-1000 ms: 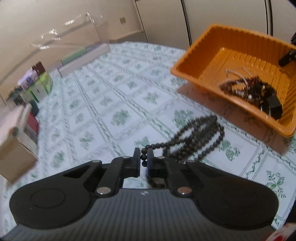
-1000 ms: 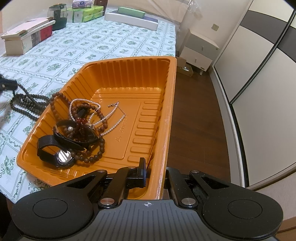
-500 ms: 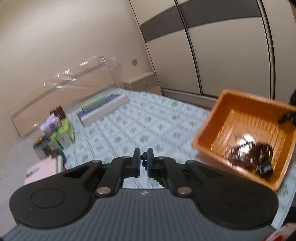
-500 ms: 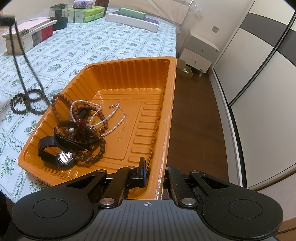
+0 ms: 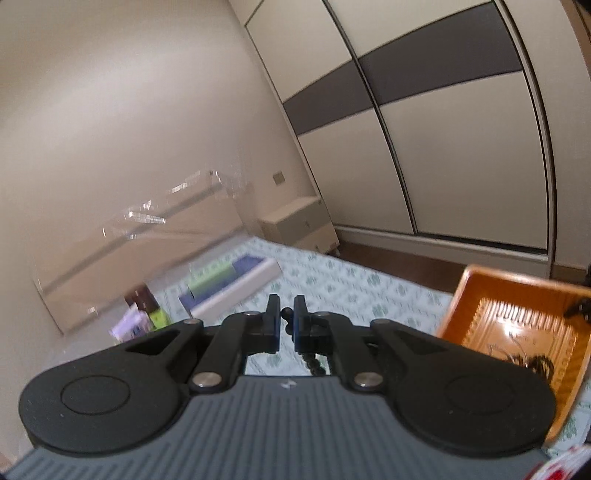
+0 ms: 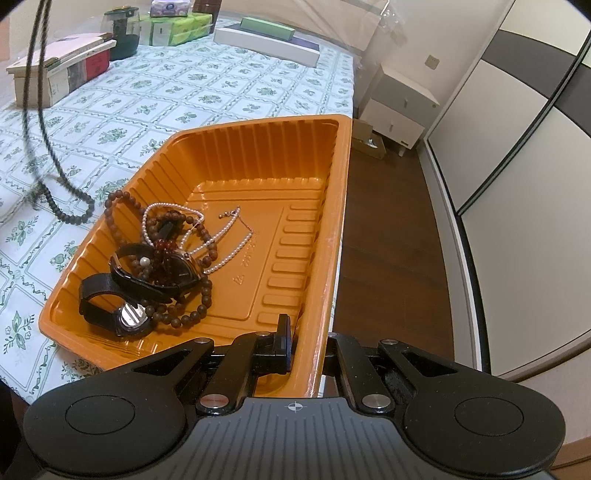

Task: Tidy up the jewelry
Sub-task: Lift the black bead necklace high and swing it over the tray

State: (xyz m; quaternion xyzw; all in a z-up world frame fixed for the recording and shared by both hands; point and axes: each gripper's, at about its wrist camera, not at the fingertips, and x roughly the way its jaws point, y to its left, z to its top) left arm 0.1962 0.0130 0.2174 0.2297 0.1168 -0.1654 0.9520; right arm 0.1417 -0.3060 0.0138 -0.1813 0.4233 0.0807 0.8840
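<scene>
My left gripper (image 5: 285, 319) is shut on a dark bead necklace (image 5: 314, 363) and holds it high above the table. In the right wrist view the necklace (image 6: 40, 122) hangs as long strands at the far left, its lower loop just above or on the cloth beside the tray. My right gripper (image 6: 306, 341) is shut on the near right wall of the orange tray (image 6: 332, 206). The tray holds a pearl necklace (image 6: 229, 243), brown bead bracelets (image 6: 184, 314) and two black watches (image 6: 110, 306). The tray also shows in the left wrist view (image 5: 517, 332).
The table has a green floral cloth (image 6: 155, 85). At its far end stand a long white box (image 6: 266, 40), green tissue packs (image 6: 177, 31), a dark jar (image 6: 122, 33) and stacked books (image 6: 59, 70). A white nightstand (image 6: 395, 107) and wood floor lie past the table edge.
My left gripper has risen well up with the dark bead necklace, pulling it off the cloth until it hangs in long strands. The right gripper and tray have stayed still.
</scene>
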